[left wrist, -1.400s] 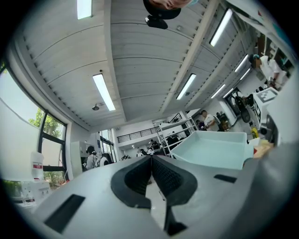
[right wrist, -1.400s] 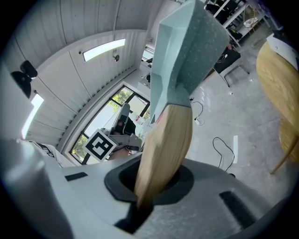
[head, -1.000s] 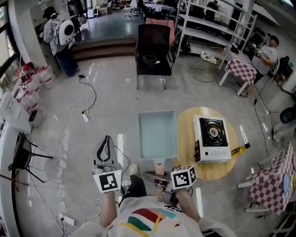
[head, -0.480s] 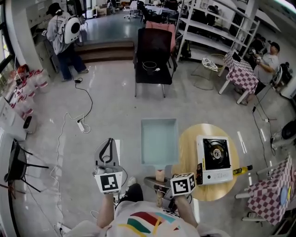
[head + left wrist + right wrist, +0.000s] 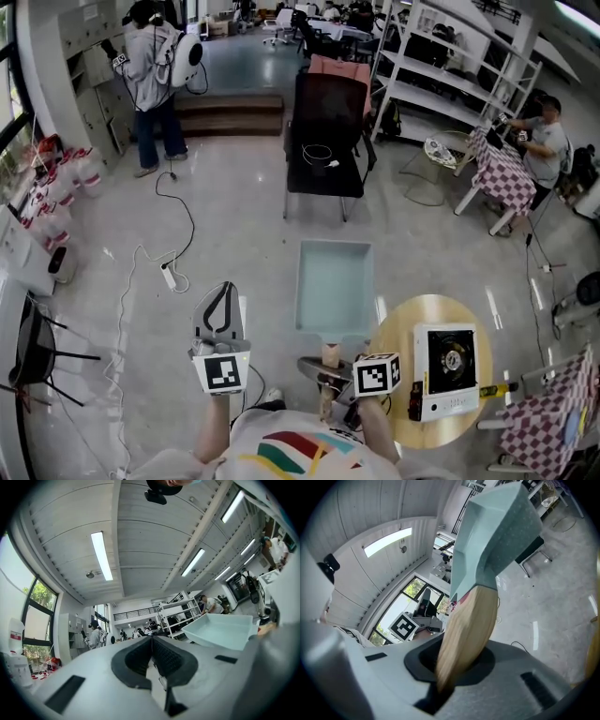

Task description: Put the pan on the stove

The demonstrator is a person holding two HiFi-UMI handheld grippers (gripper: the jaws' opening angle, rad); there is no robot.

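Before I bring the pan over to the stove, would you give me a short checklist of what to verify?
1. Right gripper clamped on the pan's wooden handle: ok.
2. Pan has nothing in it: ok.
3. Stove burner free of objects: ok.
4. Pan above the stove: not ok; it hangs over the floor, left of the round table.
5. Left gripper empty, jaws together, apart from the pan: ok.
6. Flame off: cannot tell.
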